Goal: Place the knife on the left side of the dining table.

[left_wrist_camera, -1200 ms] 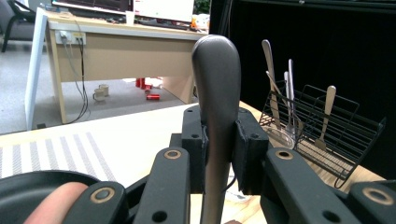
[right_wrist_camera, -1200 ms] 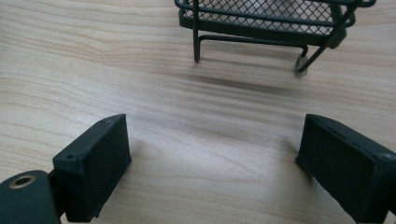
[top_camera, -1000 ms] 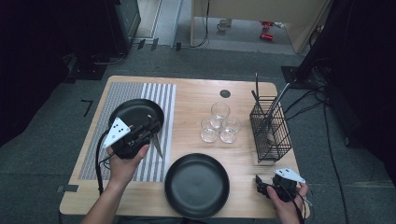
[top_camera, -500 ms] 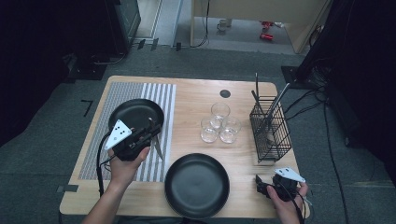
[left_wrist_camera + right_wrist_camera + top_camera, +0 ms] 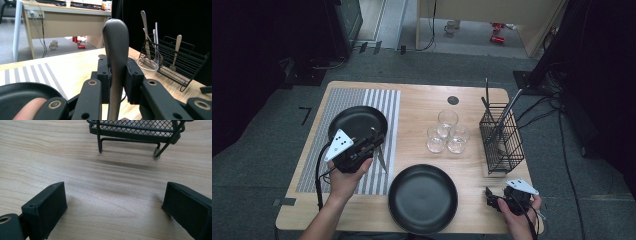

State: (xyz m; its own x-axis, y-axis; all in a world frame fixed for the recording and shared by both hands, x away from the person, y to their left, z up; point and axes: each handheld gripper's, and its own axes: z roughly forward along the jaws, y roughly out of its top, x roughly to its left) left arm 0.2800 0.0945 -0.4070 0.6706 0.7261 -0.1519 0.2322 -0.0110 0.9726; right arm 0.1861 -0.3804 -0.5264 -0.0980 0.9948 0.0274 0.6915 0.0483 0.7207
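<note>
As the left claw [image 5: 117, 75] pinches it, the knife [image 5: 116, 50]: held by its grey handle, with the blade over the striped mat [image 5: 382, 100], between the two plates.
Left claw: pressed tight on the knife handle, one pad on each side.
Right claw [image 5: 115, 205]: spread wide with nothing in it, low over the bare table [image 5: 422, 100] just in front of the rack [image 5: 502, 145].
What could go wrong, slip: the handle looks smooth and round, so I think the knife could turn or slide out if the pinch gets loose.
What could go wrong, bump: the glasses stand close together, so a wide swing toward the rack could knock one over.
What could go wrong, clang: the blade hangs near the rim of the near plate [image 5: 423, 198] and could hit it on the way.
Plates: two, both black, with the far plate [image 5: 357, 122] on the mat.
Glasses: three, clear, in a little bunch: one at the back [image 5: 447, 119], one front left [image 5: 435, 140], one front right [image 5: 458, 139].
Rack: one, black wire.
Things in the rack: a few forks and spoons, too bunched up to count.
Mat: one.
Claws: two.
</note>
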